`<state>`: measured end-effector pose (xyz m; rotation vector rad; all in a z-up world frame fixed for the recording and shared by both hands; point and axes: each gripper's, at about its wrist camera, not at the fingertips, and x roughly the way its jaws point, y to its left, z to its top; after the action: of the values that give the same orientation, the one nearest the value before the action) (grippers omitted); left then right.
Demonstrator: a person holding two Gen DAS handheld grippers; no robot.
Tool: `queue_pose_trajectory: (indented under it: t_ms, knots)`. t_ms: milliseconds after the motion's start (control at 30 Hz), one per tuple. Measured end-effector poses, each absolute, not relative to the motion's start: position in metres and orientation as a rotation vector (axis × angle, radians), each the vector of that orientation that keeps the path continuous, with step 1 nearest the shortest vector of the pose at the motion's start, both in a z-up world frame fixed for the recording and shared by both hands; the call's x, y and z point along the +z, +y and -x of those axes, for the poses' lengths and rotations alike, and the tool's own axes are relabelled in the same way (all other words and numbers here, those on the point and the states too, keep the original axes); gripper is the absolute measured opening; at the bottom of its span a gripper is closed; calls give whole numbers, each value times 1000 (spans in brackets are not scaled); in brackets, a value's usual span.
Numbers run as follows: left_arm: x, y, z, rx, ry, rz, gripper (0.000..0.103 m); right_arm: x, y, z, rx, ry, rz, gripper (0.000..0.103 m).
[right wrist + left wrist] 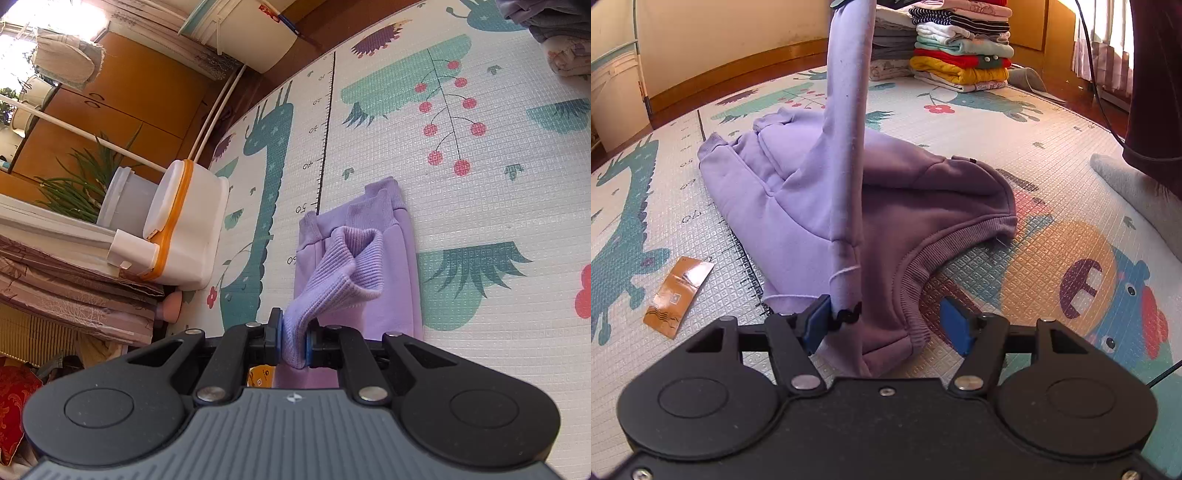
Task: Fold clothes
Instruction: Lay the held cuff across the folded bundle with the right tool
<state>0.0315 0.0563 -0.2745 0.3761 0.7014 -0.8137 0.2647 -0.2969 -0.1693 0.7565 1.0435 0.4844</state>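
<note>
Your left claw (890,325) sits low over the play mat (997,122), level and pointing forward across a lilac sweatshirt (798,192). Its two blue pads (955,325) stand wide apart. The left pad touches a sleeve (847,110) that rises straight up from just in front of the claw and runs out of the top of the view; nothing is pinched.

The sweatshirt lies on the mat, part folded, its long axis running away from you and to the left. The ribbed hem curves nearest the claw, and a cuff (711,146) lies at the far left end.

Your right claw (293,343) is held high and tilted, looking down at the mat (480,206). Its pads are closed together on the ribbed cuff (343,266) of the lifted sleeve, whose open mouth points away from the claw. Below it, the flat part of the sweatshirt (399,280) stretches away from the claw.

An orange packet (677,295) lies on the mat, left of the garment. A stack of folded clothes (960,48) stands at the mat's far edge. A white bin with an orange band (184,229) sits beside the mat.
</note>
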Motion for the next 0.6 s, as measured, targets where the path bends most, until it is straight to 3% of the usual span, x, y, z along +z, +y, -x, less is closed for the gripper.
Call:
queue_pose_trajectory:
  t_ms: [133, 200, 233, 467, 533, 567, 600]
  knots:
    - [-267, 62, -37, -773, 696, -279, 58, -171, -296, -269, 447, 1037, -732, 13]
    - [-278, 58, -38, -754, 726, -304, 36, -180, -302, -267, 407, 1047, -729, 13]
    - [-284, 55, -38, -748, 736, -335, 35, -185, -305, -266, 385, 1058, -723, 13]
    - [-286, 53, -33, -759, 722, -410, 35, -221, -332, -244, 261, 1120, -695, 13]
    - [-275, 55, -28, -751, 702, -402, 42, -222, -337, -241, 265, 1105, -713, 13]
    - [-269, 57, -27, -744, 693, -389, 53, -223, -339, -239, 268, 1097, -722, 13]
    - [-264, 59, -26, -736, 684, -372, 58, -222, -339, -239, 276, 1090, -726, 13]
